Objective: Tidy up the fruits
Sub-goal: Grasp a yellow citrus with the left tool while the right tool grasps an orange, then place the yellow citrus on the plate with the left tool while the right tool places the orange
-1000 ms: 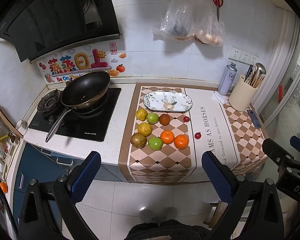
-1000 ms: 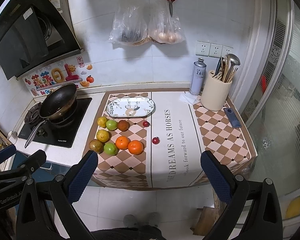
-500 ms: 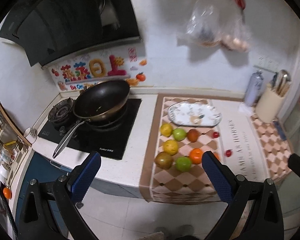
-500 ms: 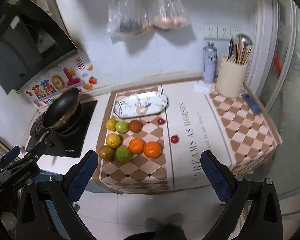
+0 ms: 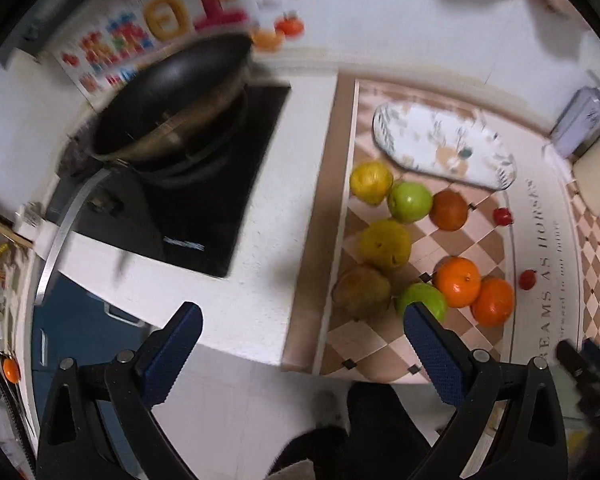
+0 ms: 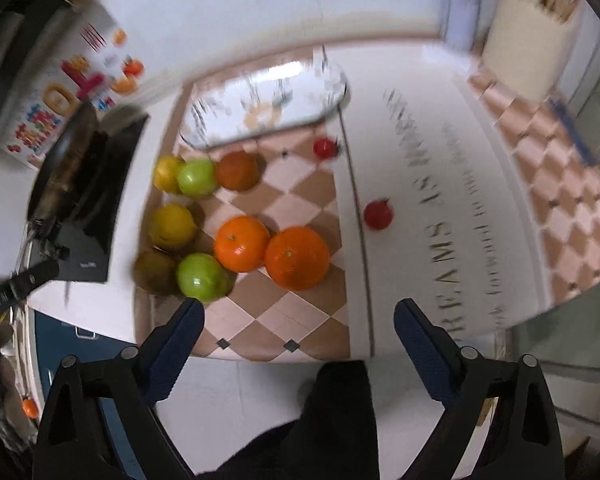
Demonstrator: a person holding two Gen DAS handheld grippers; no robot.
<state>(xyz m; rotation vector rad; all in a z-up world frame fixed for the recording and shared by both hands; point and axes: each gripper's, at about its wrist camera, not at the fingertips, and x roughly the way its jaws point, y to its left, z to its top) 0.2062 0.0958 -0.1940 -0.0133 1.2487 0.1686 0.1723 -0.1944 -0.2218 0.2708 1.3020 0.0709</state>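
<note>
Both claws hover above the counter's front edge: right gripper [image 6: 296,316] wide but closing on nothing, left gripper [image 5: 300,328] wide, empty; fruits [image 6: 240,244] lie clustered beside the empty plate [image 6: 260,108], unsorted.

The fruit sits packed on the checked mat [image 6: 284,312]: two oranges [image 6: 296,258] touch each other, a green apple [image 6: 200,278] presses against a brown pear [image 6: 154,266], and a yellow pear [image 6: 172,226] sits just behind, leaving little room for fingers between them. The front strip of the mat, near the counter edge, lies bare. The printed white band to the right is open except for two small red fruits [image 6: 378,214]. The oval plate [image 5: 444,146] at the back is empty, with a row of three fruits just in front of it. To the left, a wok [image 5: 172,96] with its long handle blocks the stove side; a canister [image 6: 460,4] and utensil holder [image 6: 520,44] crowd the back right corner.
</note>
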